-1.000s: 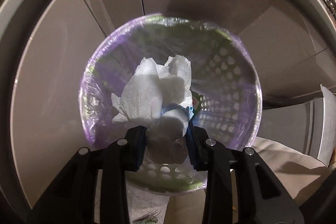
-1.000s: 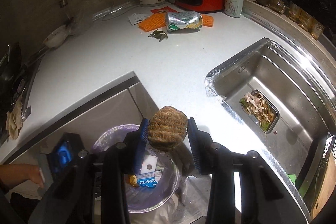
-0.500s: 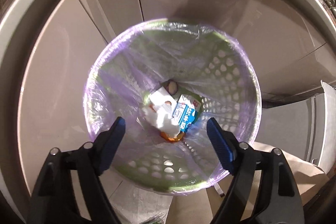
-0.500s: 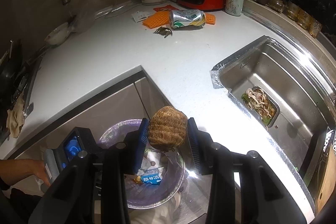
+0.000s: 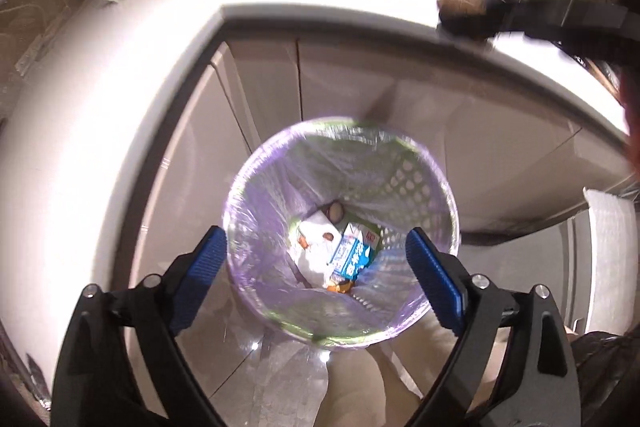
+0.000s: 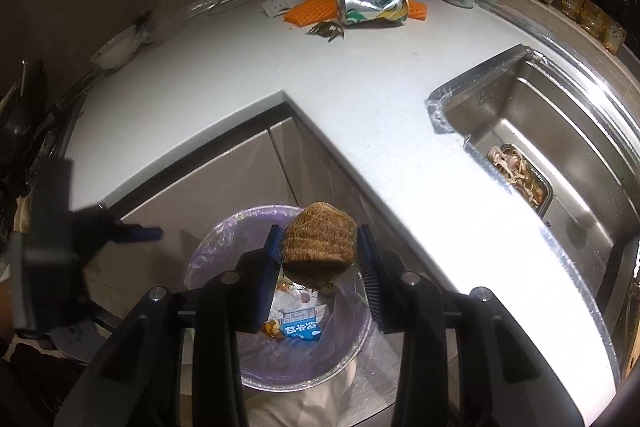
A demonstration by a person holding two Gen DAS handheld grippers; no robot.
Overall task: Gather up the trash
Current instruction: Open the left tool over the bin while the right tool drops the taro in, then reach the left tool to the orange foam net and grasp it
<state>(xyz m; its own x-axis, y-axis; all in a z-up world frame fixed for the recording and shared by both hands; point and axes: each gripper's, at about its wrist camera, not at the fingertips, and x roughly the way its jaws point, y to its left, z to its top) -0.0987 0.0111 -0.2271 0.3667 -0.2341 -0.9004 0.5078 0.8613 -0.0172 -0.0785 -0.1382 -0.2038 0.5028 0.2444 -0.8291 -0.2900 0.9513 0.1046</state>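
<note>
Left gripper (image 5: 316,259) has let go since a second ago: the white paper wad that sat between its pads is now down in the bin (image 5: 436,187), and the bin looks smaller in the left wrist view, more countertop (image 5: 120,75) showing, so the gripper has pulled up and away. Jaws wide and opening, nothing between them.

Bin contents, all at the bottom of the purple liner: paper wad (image 5: 316,247), blue-white carton (image 5: 352,255) just beside it, something orange at the near edge. Too small to name the rest.

Right gripper (image 6: 320,259) is clenched on a brown fibrous husk-like lump (image 6: 320,239), pads pressing both sides. Grip unchanged from the earlier frames; it has dropped closer to the bin mouth.

Key relation: the lump hangs above the bin's far rim, counter side, not over the centre. Bin opening lies below and toward the camera from the fingertips. Lump is roughly round, no long axis worth aligning. My read: nudge the right gripper back over the middle of the bin, then release; dropping from here risks clipping the rim or liner edge.

Right is the loaded hand and nearer the bin mouth; left is clear of it on the bin's left.

Remaining trash away from the bin, at the back of the countertop: crushed can (image 6: 374,7), orange waffle-pattern piece (image 6: 316,11), dark scrap (image 6: 326,31).
</note>
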